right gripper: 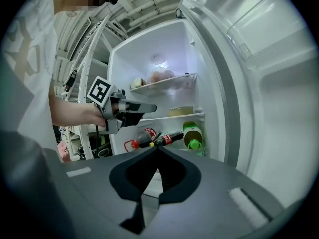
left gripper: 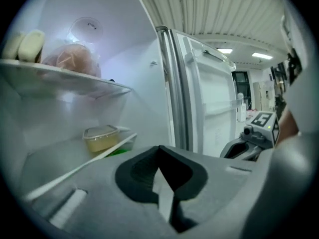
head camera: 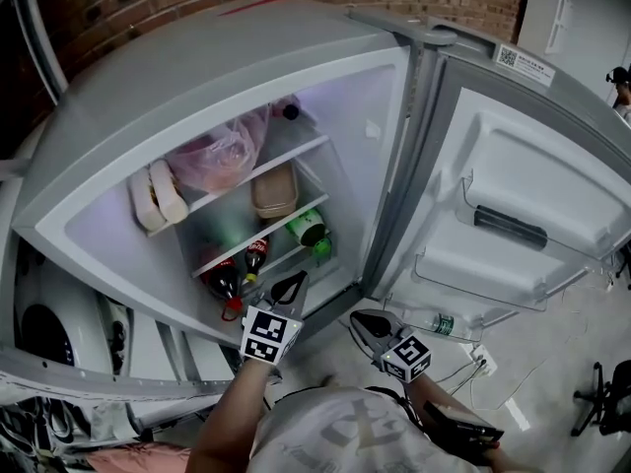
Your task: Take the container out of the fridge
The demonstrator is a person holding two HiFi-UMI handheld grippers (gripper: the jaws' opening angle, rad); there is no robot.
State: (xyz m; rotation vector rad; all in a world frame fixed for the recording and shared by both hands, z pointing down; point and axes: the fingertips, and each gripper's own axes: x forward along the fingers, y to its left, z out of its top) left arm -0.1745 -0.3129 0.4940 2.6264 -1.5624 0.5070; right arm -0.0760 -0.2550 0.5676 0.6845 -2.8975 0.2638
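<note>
**Fridge open, container not yet gripped**

The fridge (head camera: 365, 136) door (head camera: 523, 195) is seen swung open. The container (head camera: 274, 193) is found on the fridge's middle shelf, towards the hinge side. The left tongs (head camera: 289, 286) are held closed and empty at the fridge's front edge, below the container and apart from it. The right tongs (head camera: 363, 321), likewise closed and empty, are held just outside the fridge. Reach, grip and lift-out are judged outstanding.
</note>
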